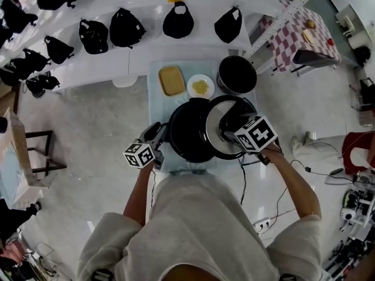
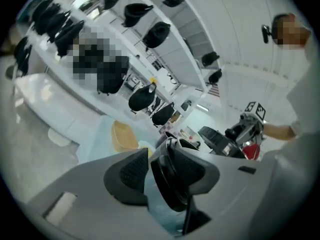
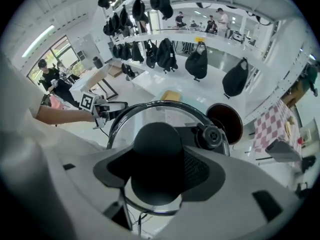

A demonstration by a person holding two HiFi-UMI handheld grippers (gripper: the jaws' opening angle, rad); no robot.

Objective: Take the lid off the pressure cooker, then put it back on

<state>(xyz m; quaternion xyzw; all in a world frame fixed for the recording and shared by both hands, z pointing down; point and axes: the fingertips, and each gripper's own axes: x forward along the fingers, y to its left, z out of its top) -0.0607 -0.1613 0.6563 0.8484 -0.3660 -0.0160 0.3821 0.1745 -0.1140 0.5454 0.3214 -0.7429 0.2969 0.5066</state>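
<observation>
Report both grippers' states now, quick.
Left gripper: open; part of the black pressure cooker sits loose between its fingers.
Right gripper: shut on the round black knob of the glass lid.

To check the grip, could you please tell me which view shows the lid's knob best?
The right gripper view: the knob sits centred, clamped in the right gripper. In the head view that gripper covers it; the left gripper view shows no knob.
</observation>
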